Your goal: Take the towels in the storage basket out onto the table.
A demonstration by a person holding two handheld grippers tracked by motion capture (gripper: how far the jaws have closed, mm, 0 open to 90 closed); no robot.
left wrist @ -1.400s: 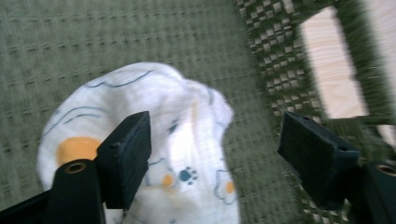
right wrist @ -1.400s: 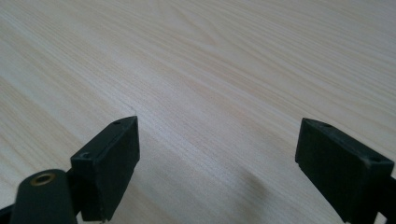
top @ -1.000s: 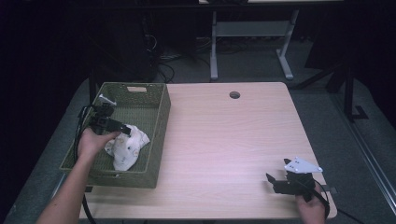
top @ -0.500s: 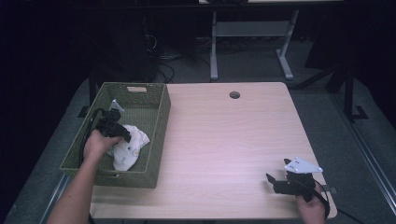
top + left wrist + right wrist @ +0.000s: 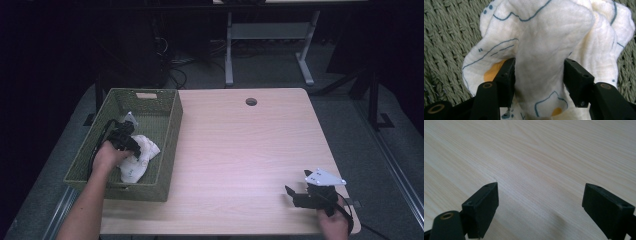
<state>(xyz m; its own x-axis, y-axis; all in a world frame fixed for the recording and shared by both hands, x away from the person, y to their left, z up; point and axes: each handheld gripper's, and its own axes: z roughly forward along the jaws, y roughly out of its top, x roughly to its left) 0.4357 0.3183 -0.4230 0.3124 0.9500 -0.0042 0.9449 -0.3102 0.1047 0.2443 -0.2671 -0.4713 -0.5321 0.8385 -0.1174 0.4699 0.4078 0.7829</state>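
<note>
A white cloth (image 5: pixel 140 160) with blue lines and orange spots lies crumpled in the green woven basket (image 5: pixel 171 131) at the table's left. My left gripper (image 5: pixel 133 146) is down inside the basket, shut on a raised fold of the cloth (image 5: pixel 544 45); the fold fills the gap between both jaws of the left gripper (image 5: pixel 539 73). My right gripper (image 5: pixel 295 196) rests low over the table's front right corner, open. In the right gripper view, the right gripper (image 5: pixel 540 205) has bare wood between its wide-apart jaws.
The light wooden table (image 5: pixel 240 150) has a round cable hole (image 5: pixel 251 102) near its far edge. The basket's tall walls surround the left hand. Beyond the table stand a desk frame (image 5: pixel 230 55) and loose cables on the dark floor.
My left hand has dropped from the basket's far left toward the cloth and its jaws now hold a fold. The right gripper has stayed put.
</note>
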